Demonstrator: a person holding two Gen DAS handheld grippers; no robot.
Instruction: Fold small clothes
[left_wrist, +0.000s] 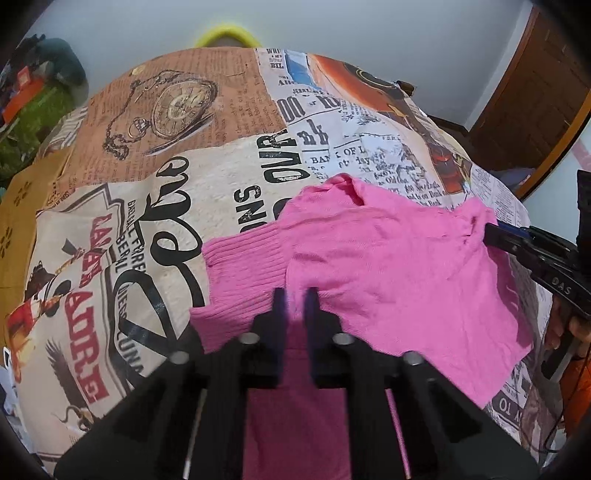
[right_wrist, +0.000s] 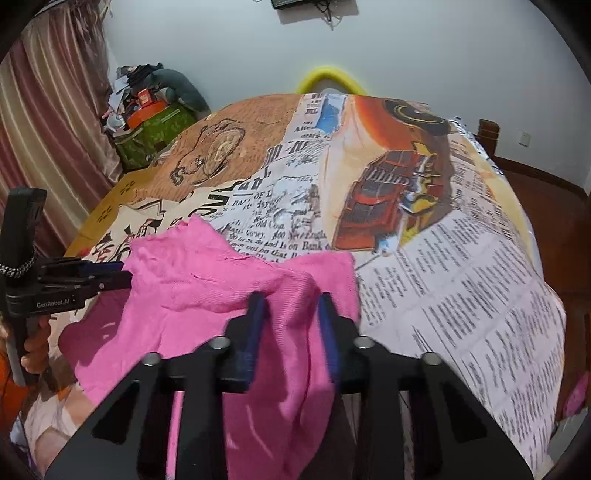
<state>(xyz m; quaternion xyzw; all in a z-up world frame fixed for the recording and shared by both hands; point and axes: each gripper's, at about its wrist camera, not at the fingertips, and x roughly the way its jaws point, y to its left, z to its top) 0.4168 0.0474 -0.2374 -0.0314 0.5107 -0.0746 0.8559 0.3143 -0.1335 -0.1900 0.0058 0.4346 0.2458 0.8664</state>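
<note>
Left wrist view: the left gripper (left_wrist: 295, 301) is pinched tight on the pink knitted garment (left_wrist: 369, 266), fabric bunched between its fingers, over the newspaper-print tablecloth (left_wrist: 129, 221). At three o'clock the right gripper (left_wrist: 493, 232) bites the garment's edge.

Right wrist view — the right gripper (right_wrist: 293, 306) clamps a fold of pink knit; the left gripper (right_wrist: 123, 275) at nine o'clock grips its far corner.

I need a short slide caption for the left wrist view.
Left gripper and right gripper hold a pink knit garment over a newspaper-print cloth.
</note>
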